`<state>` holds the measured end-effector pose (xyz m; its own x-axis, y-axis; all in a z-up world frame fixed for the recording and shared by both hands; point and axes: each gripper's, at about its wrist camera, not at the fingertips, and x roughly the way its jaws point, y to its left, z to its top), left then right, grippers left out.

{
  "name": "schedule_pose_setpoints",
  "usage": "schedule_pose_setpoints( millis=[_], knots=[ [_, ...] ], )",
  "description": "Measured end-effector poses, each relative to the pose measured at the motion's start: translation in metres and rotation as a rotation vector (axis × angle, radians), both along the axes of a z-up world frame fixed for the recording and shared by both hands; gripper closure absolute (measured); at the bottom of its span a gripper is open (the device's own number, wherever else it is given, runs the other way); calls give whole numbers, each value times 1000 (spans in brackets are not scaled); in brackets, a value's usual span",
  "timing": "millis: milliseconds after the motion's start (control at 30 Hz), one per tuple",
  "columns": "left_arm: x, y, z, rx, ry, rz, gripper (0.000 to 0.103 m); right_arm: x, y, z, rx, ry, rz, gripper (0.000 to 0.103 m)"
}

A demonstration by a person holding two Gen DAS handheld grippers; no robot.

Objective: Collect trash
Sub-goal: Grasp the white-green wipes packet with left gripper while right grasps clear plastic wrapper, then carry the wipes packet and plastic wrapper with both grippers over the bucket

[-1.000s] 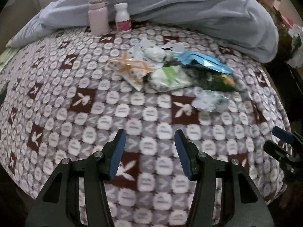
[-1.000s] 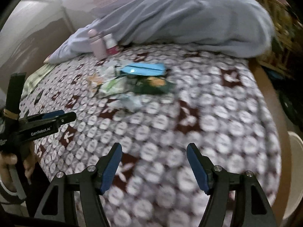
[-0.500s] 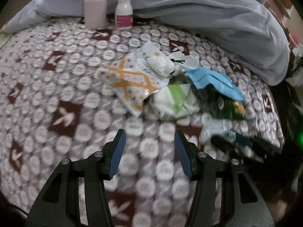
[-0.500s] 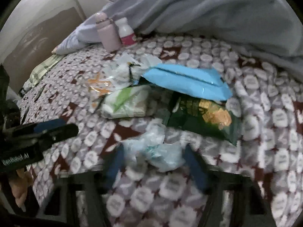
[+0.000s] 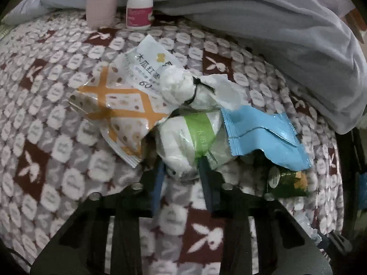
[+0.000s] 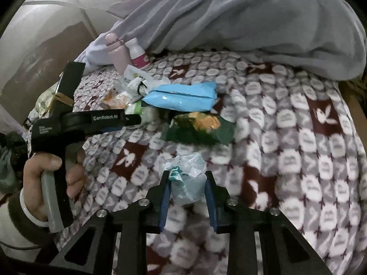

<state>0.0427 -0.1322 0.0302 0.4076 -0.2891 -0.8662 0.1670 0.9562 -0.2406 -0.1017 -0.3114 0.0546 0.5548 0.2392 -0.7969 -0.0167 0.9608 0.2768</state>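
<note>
A pile of trash lies on the patterned blanket [image 5: 45,119]: a white and green wrapper [image 5: 192,142], an orange-crossed wrapper [image 5: 119,107], a crumpled white tissue [image 5: 176,87], a blue packet [image 5: 259,135] and a dark green snack bag [image 6: 199,128]. My left gripper [image 5: 181,167] has its jaws narrowed around the near end of the white and green wrapper. My right gripper [image 6: 187,181] has its jaws close around a crumpled clear plastic bag [image 6: 185,174] lying apart from the pile. The left gripper also shows in the right wrist view [image 6: 128,120].
A pink bottle [image 5: 101,0] and a white bottle with a pink label [image 5: 139,4] stand at the back. A heaped grey-blue quilt [image 5: 263,23] lies behind and to the right of the pile. The bed edge [image 6: 357,112] falls away at the right.
Both grippers moved forward to the trash and their jaws narrowed. The left one now brackets the white and green wrapper, the right one the clear plastic bag.
</note>
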Motion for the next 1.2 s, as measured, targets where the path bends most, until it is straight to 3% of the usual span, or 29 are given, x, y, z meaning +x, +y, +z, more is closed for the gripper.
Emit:
schedule_pose_setpoints(
  millis=[100,500,1200],
  knots=[
    [-11,9,8,-36,10,-26,89,-9,0,3,0,-9,4,76],
    [-94,15,45,-3,-31,-175,90,-40,-7,24,-11,-48,-11,76],
    [-165,-91,80,1,-105,-363,90,-120,-79,67,-69,-126,-157,76]
  ],
)
